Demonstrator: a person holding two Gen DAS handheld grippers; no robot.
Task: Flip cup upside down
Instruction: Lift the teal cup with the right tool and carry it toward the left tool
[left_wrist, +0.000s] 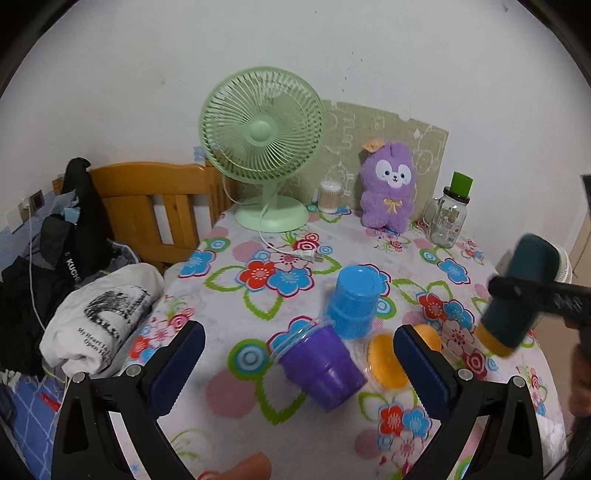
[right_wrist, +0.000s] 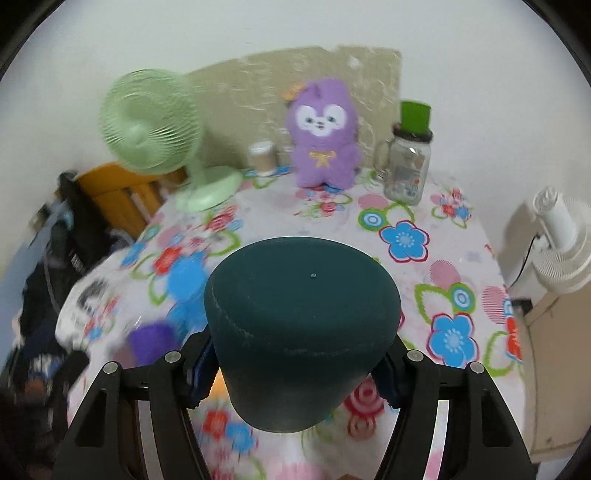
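dark teal cup held base-up in my right gripper, above the table

my right gripper (right_wrist: 295, 373) is clamped on the dark teal cup (right_wrist: 301, 332), with one blue pad against each side. in the right wrist view the cup's flat base faces up and towards the camera, filling the middle of the frame. in the left wrist view the same cup (left_wrist: 521, 291) hangs over the right edge of the flowered tablecloth (left_wrist: 258, 254), tilted, base high and its yellow-rimmed mouth low, clear of the cloth as far as i can tell.

my left gripper (left_wrist: 299, 365) is spread wide and holds nothing. the purple cup (left_wrist: 321, 365) sits between its fingers, base up and leaning, touching neither pad. just behind it stands the blue cup (left_wrist: 354, 302), also base up. an orange cup (left_wrist: 388, 362) lies beside the purple one, partly hidden by my right-hand pad.

along the back of the table are a green fan (left_wrist: 262, 147), a cotton swab jar (left_wrist: 328, 195), a purple plush toy (left_wrist: 389, 184) and a glass jar (left_wrist: 448, 218) with a green cap. the right wrist view is blurred on its left side.
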